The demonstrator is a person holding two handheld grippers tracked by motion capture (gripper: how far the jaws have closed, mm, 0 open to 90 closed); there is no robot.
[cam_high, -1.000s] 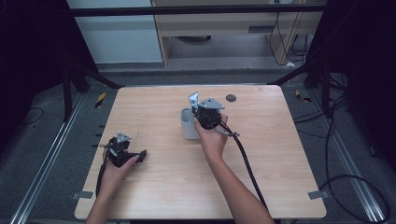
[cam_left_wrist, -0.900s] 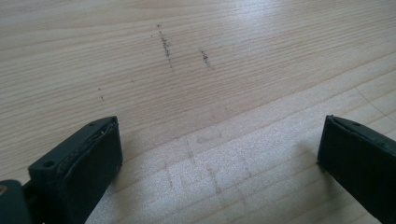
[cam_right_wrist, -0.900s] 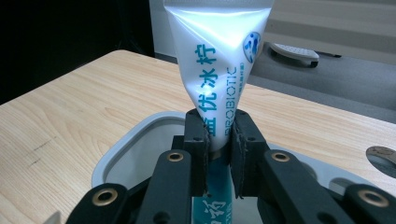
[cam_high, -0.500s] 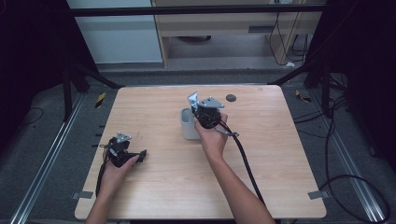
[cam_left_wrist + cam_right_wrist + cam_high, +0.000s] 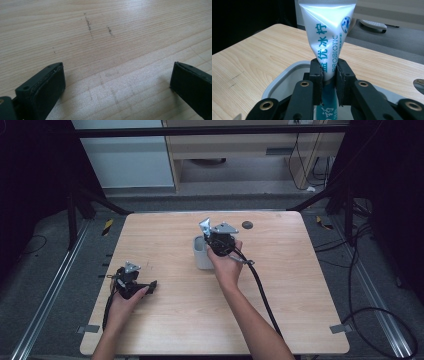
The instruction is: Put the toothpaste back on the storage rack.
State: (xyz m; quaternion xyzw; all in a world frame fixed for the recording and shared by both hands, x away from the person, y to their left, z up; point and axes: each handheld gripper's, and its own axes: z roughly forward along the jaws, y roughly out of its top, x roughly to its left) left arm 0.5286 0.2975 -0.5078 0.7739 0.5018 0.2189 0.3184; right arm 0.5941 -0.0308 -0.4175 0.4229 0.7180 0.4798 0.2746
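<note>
High view, near to far: one left gripper (image 5: 150, 286) near the table's (image 5: 300, 320) left edge, jaws spread, grasping nothing; one right gripper (image 5: 207, 227) mid-table, clenched on one toothpaste tube (image 5: 327, 32), upright over one grey cup (image 5: 202, 254); one dark disc (image 5: 246, 225) by the far edge.

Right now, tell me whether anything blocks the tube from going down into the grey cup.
Nothing visible does. The right tongs are clamped on the tube, which stands upright with its lower end already inside the open grey cup.
</note>
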